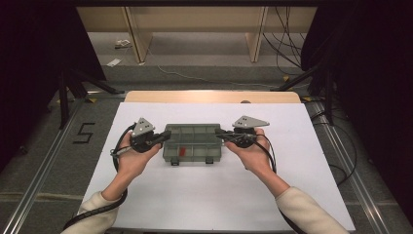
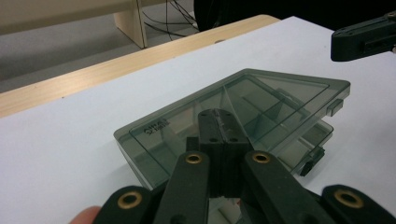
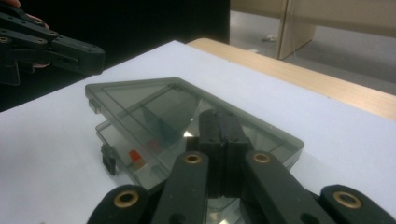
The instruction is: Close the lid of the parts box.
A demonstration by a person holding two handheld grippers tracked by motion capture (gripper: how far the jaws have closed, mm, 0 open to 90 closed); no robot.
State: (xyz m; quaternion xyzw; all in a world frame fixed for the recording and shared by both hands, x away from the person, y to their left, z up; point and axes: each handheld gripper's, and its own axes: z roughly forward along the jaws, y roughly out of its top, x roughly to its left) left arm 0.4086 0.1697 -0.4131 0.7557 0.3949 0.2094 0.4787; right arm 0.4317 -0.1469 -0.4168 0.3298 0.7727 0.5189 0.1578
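A smoky translucent compartment box (image 1: 192, 142) lies in the middle of the white table top (image 1: 214, 200). Its lid (image 2: 261, 93) sits slightly raised above the base along the latch side. A small red piece (image 3: 135, 156) lies in one compartment. My left gripper (image 1: 168, 138) is at the box's left end; its pads are pressed together over the lid's corner (image 2: 219, 116) with nothing between them. My right gripper (image 1: 217, 131) mirrors it at the right end, shut and empty above the lid (image 3: 220, 119). Whether the tips touch the lid I cannot tell.
A wooden strip (image 1: 209, 96) borders the table's far edge. Beyond it are floor cables (image 1: 287, 44) and wooden furniture legs (image 1: 139, 39). Black stand legs (image 1: 73, 90) flank both sides, and a "5" (image 1: 84, 132) is marked on the floor at left.
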